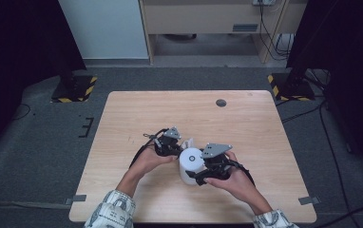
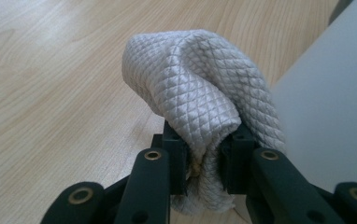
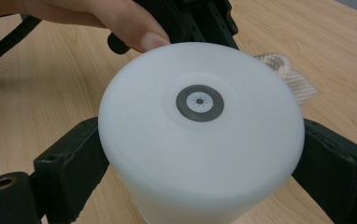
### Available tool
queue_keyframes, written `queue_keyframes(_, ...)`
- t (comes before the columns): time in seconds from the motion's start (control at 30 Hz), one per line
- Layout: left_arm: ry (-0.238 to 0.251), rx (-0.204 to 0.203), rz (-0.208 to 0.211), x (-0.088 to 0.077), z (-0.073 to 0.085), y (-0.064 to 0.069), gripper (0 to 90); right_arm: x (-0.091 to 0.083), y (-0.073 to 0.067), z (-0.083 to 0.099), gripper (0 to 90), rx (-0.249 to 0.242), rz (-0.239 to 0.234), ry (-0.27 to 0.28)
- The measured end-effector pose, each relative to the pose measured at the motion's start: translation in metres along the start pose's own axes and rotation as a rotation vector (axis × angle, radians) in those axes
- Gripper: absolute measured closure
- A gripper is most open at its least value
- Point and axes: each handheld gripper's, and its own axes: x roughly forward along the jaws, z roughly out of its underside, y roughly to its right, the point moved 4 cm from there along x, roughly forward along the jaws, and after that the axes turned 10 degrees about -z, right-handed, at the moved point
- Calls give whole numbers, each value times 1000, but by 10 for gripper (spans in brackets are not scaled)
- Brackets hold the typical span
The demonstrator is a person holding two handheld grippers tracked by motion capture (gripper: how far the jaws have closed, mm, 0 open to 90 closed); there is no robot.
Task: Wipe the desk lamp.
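The left gripper point(image 2: 203, 161) pinches a cloth point(image 2: 200, 93) beside the white cylinder point(image 3: 200, 126), mid-table, clamped by the right gripper point(image 1: 199, 177) — wiping hard could tilt the cylinder or pull the cloth loose.

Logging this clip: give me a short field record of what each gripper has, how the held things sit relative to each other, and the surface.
left gripper: shut on a bunched grey quilted cloth
right gripper: jaws clamped on the sides of a white cylinder
cylinder top: flat, with a small grey ring at the centre
cloth versus cylinder: cloth right beside the cylinder's far side; contact cannot be told
surface: light wooden table
hands: both near the table's front middle
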Motion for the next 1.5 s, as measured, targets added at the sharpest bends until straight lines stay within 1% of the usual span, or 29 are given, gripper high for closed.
queue_keyframes(0.1, 26, -7, 0, -8, -4, 0, 748, 0, 0, 0, 94, 0, 0, 0)
queue_keyframes(0.23, 61, 8, -11, -24, -14, 0, 748, 0, 0, 0, 94, 2, -2, 2)
queue_keyframes(0.27, 69, 6, -13, -26, -17, 1, 748, 0, 0, 0, 94, 3, -1, 3)
queue_keyframes(0.4, 103, 17, -27, -37, -28, 3, 747, 0, 0, 0, 94, 5, -1, 2)
queue_keyframes(0.5, 89, 33, -42, -36, -29, 4, 747, 0, 0, 0, 94, 5, 0, 3)
queue_keyframes(0.57, 76, 29, -41, -34, -27, 4, 748, 0, 1, 0, 94, 3, 1, 2)
queue_keyframes(0.63, 52, 28, -42, -29, -22, 4, 748, 0, 1, 0, 94, 3, 0, 2)
queue_keyframes(0.67, 27, 40, -49, -25, -18, 4, 747, 0, 1, 0, 94, 2, 0, 2)
queue_keyframes(0.7, 16, 39, -49, -22, -15, 4, 748, 0, 1, 0, 94, 2, 0, 2)
queue_keyframes(0.73, 9, 29, -46, -19, -11, 4, 747, 0, 1, 0, 94, 1, -1, 4)
queue_keyframes(0.83, 5, 12, -41, -15, -5, 3, 747, 0, 1, 0, 94, 0, 0, 2)
queue_keyframes(0.9, 11, 9, -42, -17, -4, 3, 747, 0, 1, 1, 94, 0, 1, 1)
queue_keyframes(0.97, 29, 4, -47, -23, -7, 4, 748, 0, 1, 1, 94, -1, 1, 0)
queue_keyframes(1.13, 89, -6, -81, -44, -21, 8, 747, 0, 1, 1, 94, 1, 2, -2)
queue_keyframes(1.2, 104, -5, -88, -51, -24, 10, 747, 0, 2, 1, 93, 2, 4, -2)
queue_keyframes(1.23, 118, -6, -94, -55, -26, 11, 747, 0, 2, 1, 93, 3, 6, -2)
queue_keyframes(1.27, 123, -3, -106, -59, -28, 12, 746, 0, 2, 1, 93, 4, 7, -1)
queue_keyframes(1.33, 126, 2, -123, -63, -28, 12, 745, 0, 2, 1, 93, 4, 10, -2)
queue_keyframes(1.4, 120, 4, -151, -65, -27, 11, 744, 0, 2, 1, 93, 3, 12, -3)
queue_keyframes(1.5, 130, -14, -175, -68, -20, 7, 743, 0, 2, 1, 93, 4, 16, -5)
